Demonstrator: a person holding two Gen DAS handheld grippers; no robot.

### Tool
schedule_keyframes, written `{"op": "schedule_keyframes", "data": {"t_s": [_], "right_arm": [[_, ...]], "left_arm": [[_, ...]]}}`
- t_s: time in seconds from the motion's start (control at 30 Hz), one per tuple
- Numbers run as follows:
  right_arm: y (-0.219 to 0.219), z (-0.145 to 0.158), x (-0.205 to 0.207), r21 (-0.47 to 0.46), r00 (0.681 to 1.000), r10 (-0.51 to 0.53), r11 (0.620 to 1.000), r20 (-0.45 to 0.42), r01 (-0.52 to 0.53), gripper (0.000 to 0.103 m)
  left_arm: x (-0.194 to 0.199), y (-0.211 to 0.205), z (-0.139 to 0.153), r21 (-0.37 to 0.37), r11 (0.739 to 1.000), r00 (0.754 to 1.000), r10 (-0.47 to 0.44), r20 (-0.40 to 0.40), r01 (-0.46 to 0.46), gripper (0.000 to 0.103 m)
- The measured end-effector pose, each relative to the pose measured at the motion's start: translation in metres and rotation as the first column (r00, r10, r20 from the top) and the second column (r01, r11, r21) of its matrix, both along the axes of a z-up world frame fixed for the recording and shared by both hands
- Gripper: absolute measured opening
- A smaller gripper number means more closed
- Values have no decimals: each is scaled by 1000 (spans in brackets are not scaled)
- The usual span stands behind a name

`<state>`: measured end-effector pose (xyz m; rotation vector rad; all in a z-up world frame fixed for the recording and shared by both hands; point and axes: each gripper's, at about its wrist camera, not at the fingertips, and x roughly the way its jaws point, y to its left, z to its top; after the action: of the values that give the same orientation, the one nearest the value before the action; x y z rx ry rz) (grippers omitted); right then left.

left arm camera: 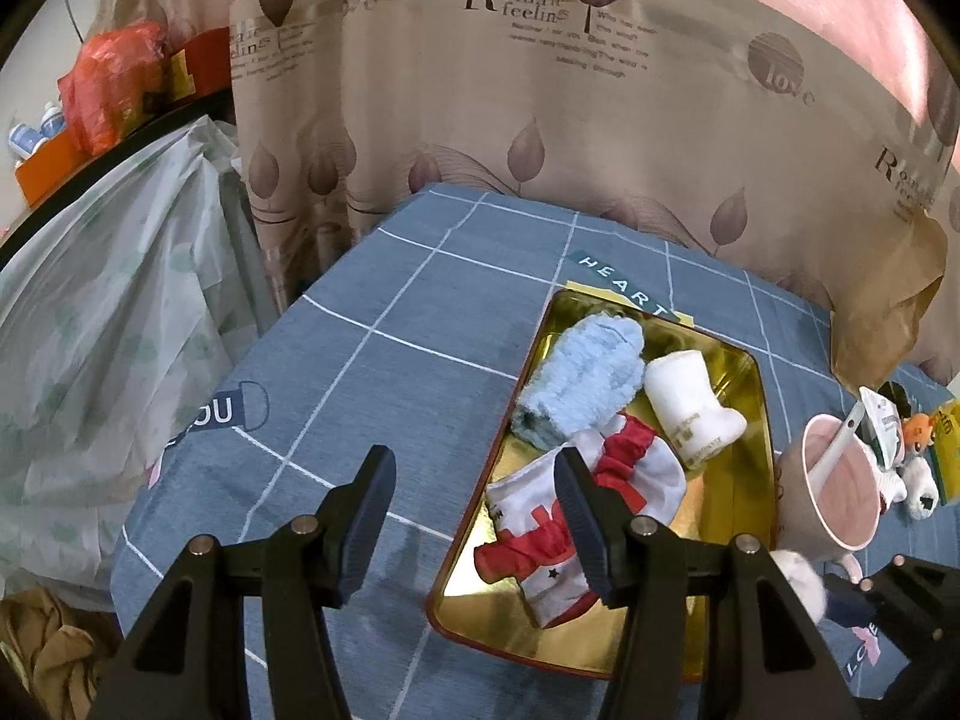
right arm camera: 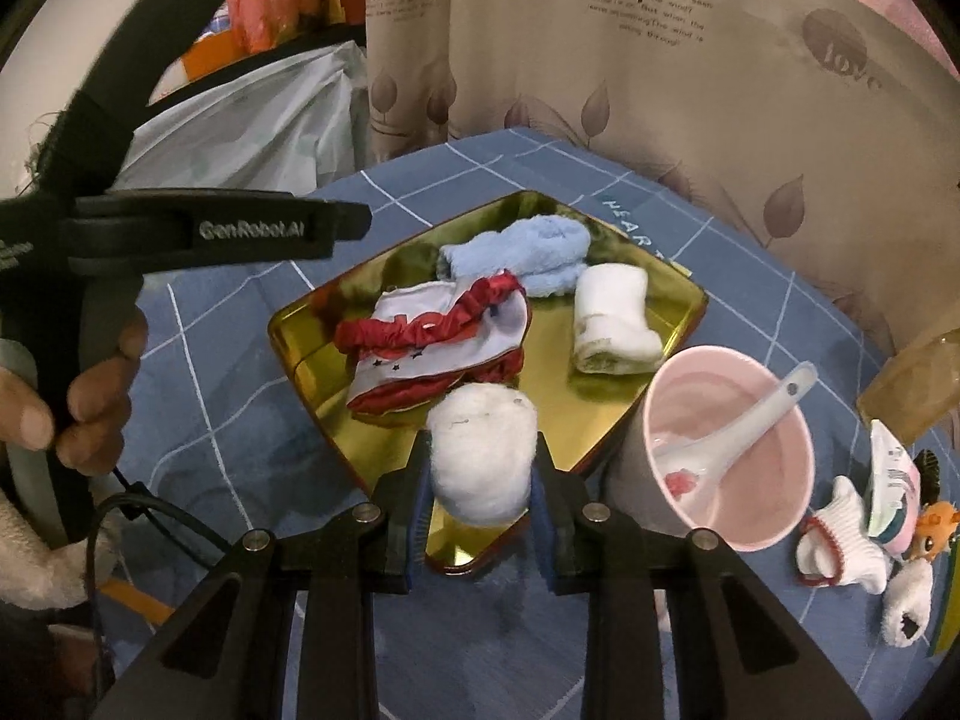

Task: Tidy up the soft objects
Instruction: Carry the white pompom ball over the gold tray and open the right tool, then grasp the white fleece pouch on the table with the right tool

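A gold tray [left arm camera: 729, 516] on the blue checked cloth holds a fluffy light-blue mitten [left arm camera: 579, 387], a white boot-shaped sock [left arm camera: 690, 414] and a red-and-white garment [left arm camera: 630, 474]. My left gripper [left arm camera: 474, 480] hangs open over the tray's left rim with nothing between its fingers. In the right wrist view my right gripper [right arm camera: 480, 471] is shut on a white fluffy ball [right arm camera: 480, 456], held above the near corner of the tray [right arm camera: 576, 408]. The ball [left arm camera: 798, 582] also shows low on the right of the left wrist view. A hand [right arm camera: 90, 402] holds the left gripper [right arm camera: 360, 219].
A pink mug [right arm camera: 750, 480] with a white spoon [right arm camera: 738, 438] stands just right of the tray. White socks [right arm camera: 846, 546] and a small orange toy [right arm camera: 936, 528] lie further right. A patterned curtain [left arm camera: 540, 120] hangs behind the table. A plastic bag [left arm camera: 108, 312] sits at the left.
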<state>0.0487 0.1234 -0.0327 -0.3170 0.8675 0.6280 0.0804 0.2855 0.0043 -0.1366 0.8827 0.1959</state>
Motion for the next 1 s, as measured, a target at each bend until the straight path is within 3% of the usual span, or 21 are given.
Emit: {"op": "schedule_keyframes", "data": {"t_s": [0.13, 0.2, 0.4, 0.63, 0.8, 1.0], "right_arm": [[3, -5, 0, -7, 1000, 5, 1000, -4, -5, 28], [4, -6, 0, -7, 1000, 5, 1000, -4, -5, 35], [4, -6, 0, -7, 1000, 2, 1000, -3, -2, 41], [-4, 7, -6, 38, 1000, -11, 999, 6, 11, 42], [-36, 30, -11, 79, 997, -62, 995, 48, 58, 43], [-110, 42, 2, 63, 969, -228, 973, 92, 223, 46]], "left_arm": [[0, 0, 0, -1, 1000, 1000, -3, 1, 3, 56], [0, -1, 1, -2, 1000, 1000, -2, 2, 2, 56], [0, -1, 1, -2, 1000, 1000, -2, 3, 2, 56], [0, -6, 3, 2, 1000, 1000, -17, 10, 17, 56], [-1, -8, 4, 5, 1000, 1000, -25, 11, 25, 56], [-2, -15, 6, 9, 999, 999, -39, 17, 39, 56]]}}
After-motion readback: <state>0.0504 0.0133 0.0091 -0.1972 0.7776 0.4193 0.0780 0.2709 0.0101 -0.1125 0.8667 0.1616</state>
